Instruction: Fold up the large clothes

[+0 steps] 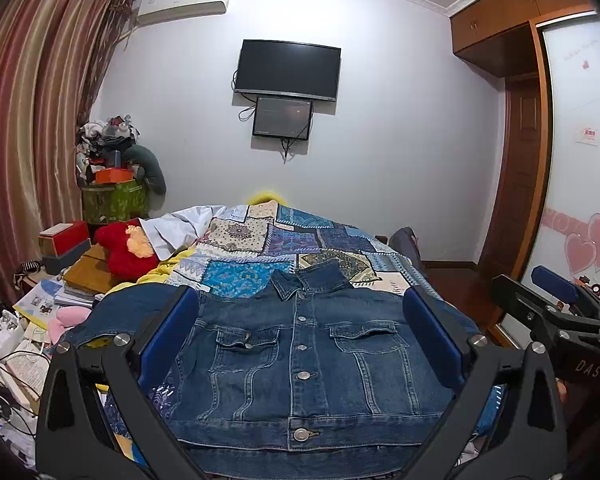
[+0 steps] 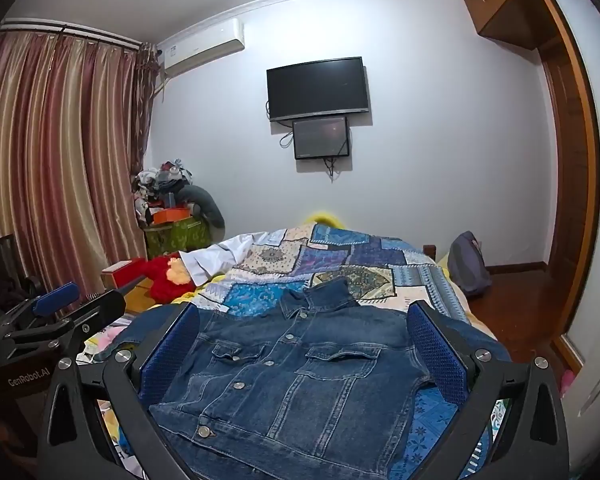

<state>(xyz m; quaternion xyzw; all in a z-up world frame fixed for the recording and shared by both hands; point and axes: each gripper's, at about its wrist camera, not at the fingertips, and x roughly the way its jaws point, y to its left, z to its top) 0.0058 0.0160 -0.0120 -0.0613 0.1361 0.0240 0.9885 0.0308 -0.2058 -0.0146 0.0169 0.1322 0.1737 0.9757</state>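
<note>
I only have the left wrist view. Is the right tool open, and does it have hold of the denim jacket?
Observer: The right wrist view shows the right tool wide open. Its pads touch nothing, and the denim jacket lies flat and buttoned on the quilt.
Operator: I see a grey sliver past the quilt's right edge. What is it?
Observer: A grey backpack. It sits on the wooden floor beside the quilt's far corner, well clear of the jacket.
</note>
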